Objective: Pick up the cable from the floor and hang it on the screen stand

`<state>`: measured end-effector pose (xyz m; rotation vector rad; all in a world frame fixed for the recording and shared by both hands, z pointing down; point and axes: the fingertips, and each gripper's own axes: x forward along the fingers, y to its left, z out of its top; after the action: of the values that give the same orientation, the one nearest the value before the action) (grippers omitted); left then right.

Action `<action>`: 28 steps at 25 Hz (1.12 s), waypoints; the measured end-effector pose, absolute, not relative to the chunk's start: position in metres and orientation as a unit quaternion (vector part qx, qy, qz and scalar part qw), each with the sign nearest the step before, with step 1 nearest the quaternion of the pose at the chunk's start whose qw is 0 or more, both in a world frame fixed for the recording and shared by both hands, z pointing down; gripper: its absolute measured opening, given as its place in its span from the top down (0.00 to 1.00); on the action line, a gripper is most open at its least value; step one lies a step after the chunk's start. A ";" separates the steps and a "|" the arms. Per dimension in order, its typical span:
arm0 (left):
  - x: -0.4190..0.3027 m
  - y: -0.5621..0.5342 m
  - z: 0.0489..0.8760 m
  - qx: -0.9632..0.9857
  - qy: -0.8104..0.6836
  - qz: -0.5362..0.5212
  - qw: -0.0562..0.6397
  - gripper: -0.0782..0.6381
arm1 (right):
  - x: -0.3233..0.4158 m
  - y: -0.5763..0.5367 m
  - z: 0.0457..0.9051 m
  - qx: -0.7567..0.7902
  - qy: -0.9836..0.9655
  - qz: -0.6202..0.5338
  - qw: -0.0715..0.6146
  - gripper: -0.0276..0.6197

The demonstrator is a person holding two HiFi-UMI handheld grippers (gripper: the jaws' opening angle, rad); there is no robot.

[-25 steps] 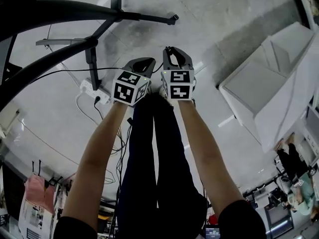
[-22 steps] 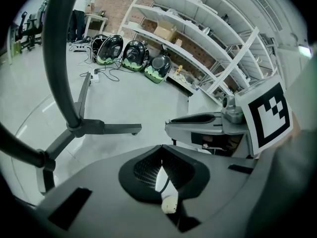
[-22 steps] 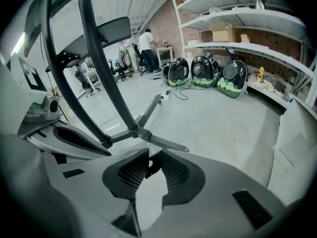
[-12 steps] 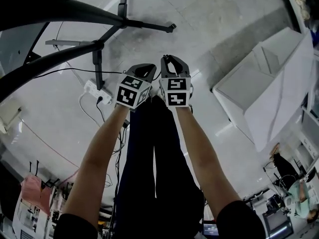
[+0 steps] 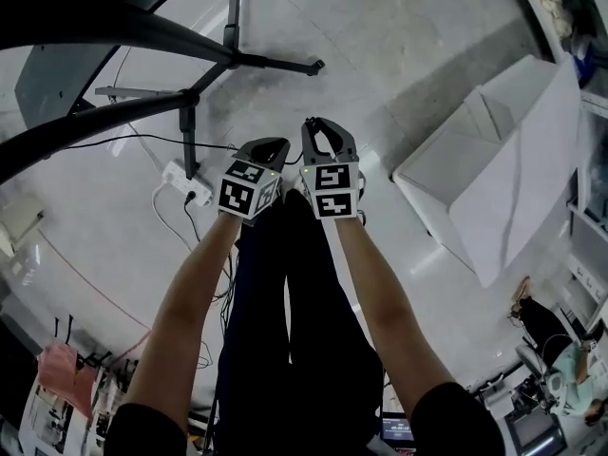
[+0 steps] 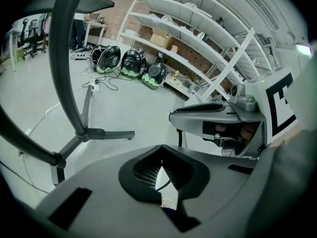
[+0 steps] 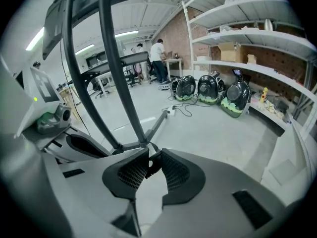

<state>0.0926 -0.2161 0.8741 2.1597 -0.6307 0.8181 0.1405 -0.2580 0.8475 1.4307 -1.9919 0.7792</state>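
Observation:
A thin black cable (image 5: 142, 138) runs over the grey floor from the left up to my left gripper (image 5: 269, 146). In the left gripper view that gripper (image 6: 161, 160) has its jaw tips together, and the cable (image 6: 167, 185) crosses between the pads. My right gripper (image 5: 320, 124) is held close beside it. Its jaws (image 7: 151, 163) are shut on a thicker black piece of the cable (image 7: 150, 168). The black screen stand (image 5: 231, 50), with curved tubes and spread feet, stands ahead and to the left. Its tubes (image 7: 111, 68) rise right in front of both grippers.
A white power strip (image 5: 185, 180) with cords lies on the floor by the stand's pole. White boxes (image 5: 494, 160) stand to the right. The person's legs (image 5: 285, 293) are below the grippers. White shelves (image 6: 198, 38) and several black-green cases (image 6: 131, 63) line the far wall.
Both grippers have risen together with the cable, staying side by side. The floor and the stand's base look farther below than a second ago.

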 end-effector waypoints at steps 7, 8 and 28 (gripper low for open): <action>0.093 -0.214 0.825 0.840 -0.257 0.308 0.365 0.88 | 0.148 -0.243 0.798 0.533 -0.750 0.286 0.267 0.81; 0.095 -0.214 0.816 0.841 -0.259 0.303 0.367 0.88 | 0.149 -0.242 0.791 0.534 -0.751 0.284 0.265 0.81; 0.078 -0.209 0.667 0.850 -0.288 0.273 0.346 0.88 | 0.125 -0.240 0.634 0.527 -0.784 0.238 0.224 0.81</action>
<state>0.0776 -0.2087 0.6667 2.2055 -0.7473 0.7080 0.1248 -0.2404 0.6342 1.4553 -2.1654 0.6570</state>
